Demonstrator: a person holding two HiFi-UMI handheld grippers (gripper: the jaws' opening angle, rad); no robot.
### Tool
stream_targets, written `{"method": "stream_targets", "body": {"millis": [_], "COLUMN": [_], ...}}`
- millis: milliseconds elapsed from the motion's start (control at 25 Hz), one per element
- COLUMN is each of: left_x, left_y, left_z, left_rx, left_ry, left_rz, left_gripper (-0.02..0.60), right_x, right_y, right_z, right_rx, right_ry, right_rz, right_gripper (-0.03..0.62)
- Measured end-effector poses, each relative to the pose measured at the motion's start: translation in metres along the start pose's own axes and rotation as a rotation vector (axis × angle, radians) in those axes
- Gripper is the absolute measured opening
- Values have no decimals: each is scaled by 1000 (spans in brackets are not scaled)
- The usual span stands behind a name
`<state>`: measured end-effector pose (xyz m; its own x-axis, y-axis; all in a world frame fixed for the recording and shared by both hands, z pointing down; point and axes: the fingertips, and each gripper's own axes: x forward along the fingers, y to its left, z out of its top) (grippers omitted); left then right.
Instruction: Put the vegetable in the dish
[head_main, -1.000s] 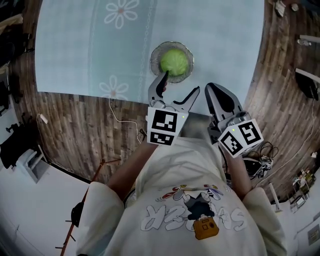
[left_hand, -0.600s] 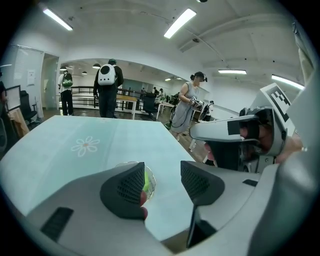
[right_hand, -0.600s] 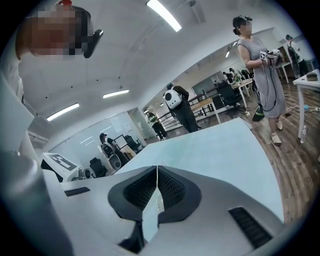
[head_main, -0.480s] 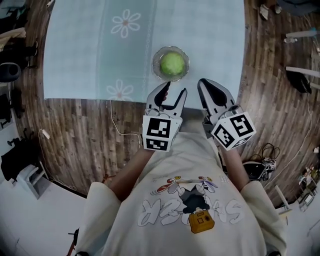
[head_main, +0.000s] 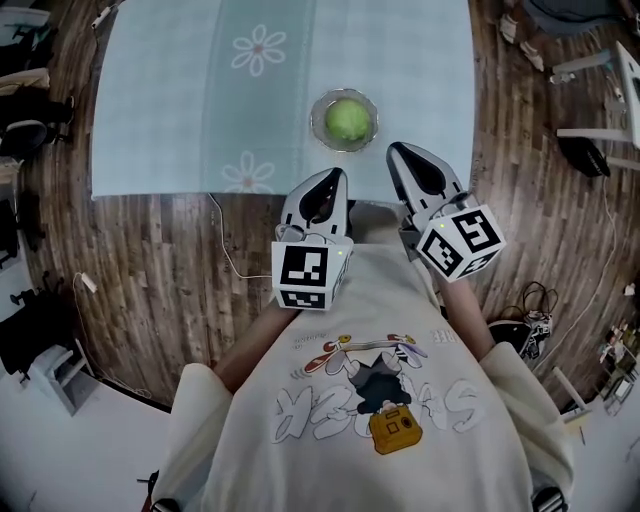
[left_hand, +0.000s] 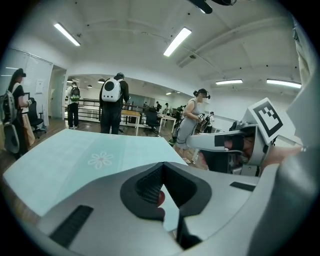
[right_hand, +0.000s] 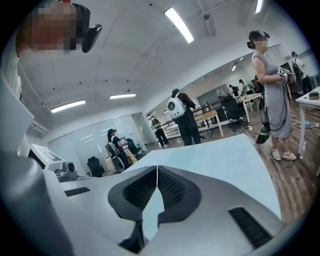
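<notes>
1. One cloth-covered table (head_main: 180, 90), pale blue with flower prints, filled the view from my 10 o'clock to 1 o'clock.
2. My left gripper (head_main: 333, 178) hung at the table's near edge, jaws pressed fully together with nothing between them. My right gripper (head_main: 398, 152), just beside it at 3 o'clock, was likewise closed and empty.
3. The glass dish (head_main: 319, 108) stood at 12 o'clock from both grippers, near but apart from them.
4. The vegetable (head_main: 346, 121), a round green head, lay inside that dish, so the task looked done. I judged it light, firm yet leafy enough to bruise, and smooth enough to roll. A wide, gentle hold across its middle would have suited it best.
</notes>
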<state>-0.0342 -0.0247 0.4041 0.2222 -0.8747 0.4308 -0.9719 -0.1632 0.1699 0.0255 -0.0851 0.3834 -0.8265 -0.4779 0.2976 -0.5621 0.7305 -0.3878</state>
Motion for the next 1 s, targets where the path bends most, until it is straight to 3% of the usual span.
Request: {"method": "stream_targets", "body": {"millis": [360, 520, 760, 1000], "left_x": [-49, -70, -87, -108], "left_y": [-2, -6, 3, -19], "left_z": [16, 24, 25, 13], "left_rx": [-10, 47, 48, 79], "left_ry": [-68, -81, -80, -53], "left_rz": [-58, -86, -116, -214], "left_gripper": [6, 7, 7, 7], "right_x": [-15, -26, -31, -50], "right_y": [56, 80, 100, 122], "right_z": [5, 10, 4, -7], "right_rx": [-89, -120, -152, -158], "right_ry": [28, 27, 40, 51], "right_rz": [86, 111, 117, 127], "right_gripper": [26, 26, 26, 26]}}
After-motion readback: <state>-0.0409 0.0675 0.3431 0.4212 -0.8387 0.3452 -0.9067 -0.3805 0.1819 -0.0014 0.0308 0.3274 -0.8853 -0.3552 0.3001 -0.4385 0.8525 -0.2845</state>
